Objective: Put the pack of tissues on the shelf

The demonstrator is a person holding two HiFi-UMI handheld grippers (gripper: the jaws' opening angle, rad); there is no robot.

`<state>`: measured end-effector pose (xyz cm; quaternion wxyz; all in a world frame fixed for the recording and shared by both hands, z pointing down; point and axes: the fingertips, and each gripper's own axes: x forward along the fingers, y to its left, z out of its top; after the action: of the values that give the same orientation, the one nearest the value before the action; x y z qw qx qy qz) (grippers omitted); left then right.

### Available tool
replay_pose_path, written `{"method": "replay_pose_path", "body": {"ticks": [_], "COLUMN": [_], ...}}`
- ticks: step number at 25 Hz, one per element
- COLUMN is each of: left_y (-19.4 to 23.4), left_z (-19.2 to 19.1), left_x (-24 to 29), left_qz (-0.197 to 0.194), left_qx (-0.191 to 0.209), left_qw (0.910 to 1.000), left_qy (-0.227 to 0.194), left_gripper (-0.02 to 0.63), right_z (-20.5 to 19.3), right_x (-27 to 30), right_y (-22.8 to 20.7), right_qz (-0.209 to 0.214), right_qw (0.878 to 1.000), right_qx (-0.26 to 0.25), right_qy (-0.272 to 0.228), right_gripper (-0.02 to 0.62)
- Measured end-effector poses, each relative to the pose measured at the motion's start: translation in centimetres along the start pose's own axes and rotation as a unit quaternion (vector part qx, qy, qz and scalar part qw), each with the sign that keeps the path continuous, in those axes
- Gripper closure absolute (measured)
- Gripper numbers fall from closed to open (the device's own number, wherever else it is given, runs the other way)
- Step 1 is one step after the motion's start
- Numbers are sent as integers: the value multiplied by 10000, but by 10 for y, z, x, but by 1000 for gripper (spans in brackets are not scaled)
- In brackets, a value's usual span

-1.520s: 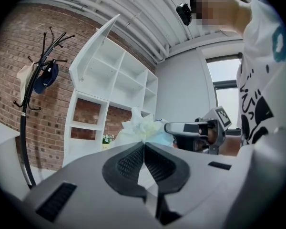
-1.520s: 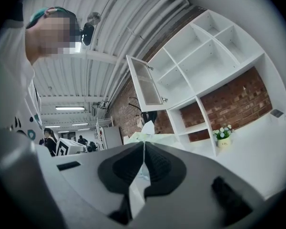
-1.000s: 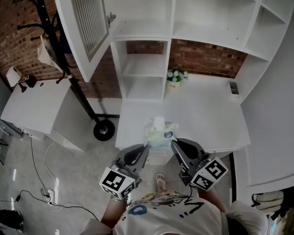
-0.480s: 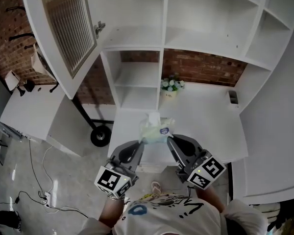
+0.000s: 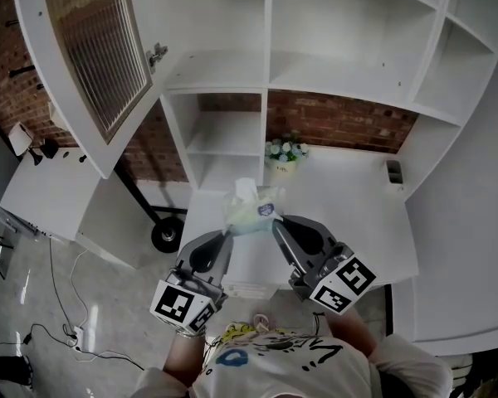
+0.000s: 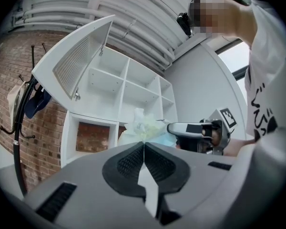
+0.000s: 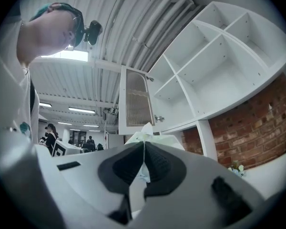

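No readable brand anywhere: the pack of tissues (image 5: 251,208) carries a small round blue label on its pale green wrap, too small to read; the print on the person's shirt (image 5: 274,356) at the bottom edge is cut off and not legible; the cubes on both grippers show only black-and-white square markers. In the head view the pack sits at frame centre, just above and between the two gripper tips, one white tissue sticking up from its top. It hangs over the near edge of the white desk (image 5: 357,214), in front of the lower open compartment of the white shelf unit (image 5: 270,65), which fills the upper half of the frame. The left gripper (image 5: 227,232) comes in from lower left and meets the pack's left end; the right gripper (image 5: 275,222) comes in from lower right and meets its right end. In the left gripper view the jaws are pressed together, with the crinkled wrap bunching out right at their tips. In the right gripper view the jaws are likewise pressed together, a sliver of pale wrap caught in the slit between the pads and the pack just beyond. So each gripper is pinching an end of the wrap. A cabinet door (image 5: 91,65) with a slatted panel stands open at upper left. A small flower pot (image 5: 282,152) stands on the desk behind the pack, apart from it.
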<state>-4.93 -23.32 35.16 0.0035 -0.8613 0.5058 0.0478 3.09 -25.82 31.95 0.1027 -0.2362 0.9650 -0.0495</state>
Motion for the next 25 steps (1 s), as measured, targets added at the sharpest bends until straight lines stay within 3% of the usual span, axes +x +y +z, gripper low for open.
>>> {"method": "replay_pose_path", "body": {"ticks": [9,20,25], "left_y": [26,84,102], "left_z": [32,68,81], "left_x": [19,64,77], "left_qz": [104,105,140], "left_qx": [283,310,554], "left_qw": [9989,9967,9939], "left_qy": [-366,-748,-945], "left_gripper": [589,589,589], "right_z": [31,65,76], "right_x": [34,106,123], "right_y": [-15,-64,-71], "right_qz": [73,-269,-242], "right_qw": [9989,9971,9946], "right_qx": [-390,-591,-835], "right_qy": [-258,-394,-574], "right_gripper": [566,566,566]}}
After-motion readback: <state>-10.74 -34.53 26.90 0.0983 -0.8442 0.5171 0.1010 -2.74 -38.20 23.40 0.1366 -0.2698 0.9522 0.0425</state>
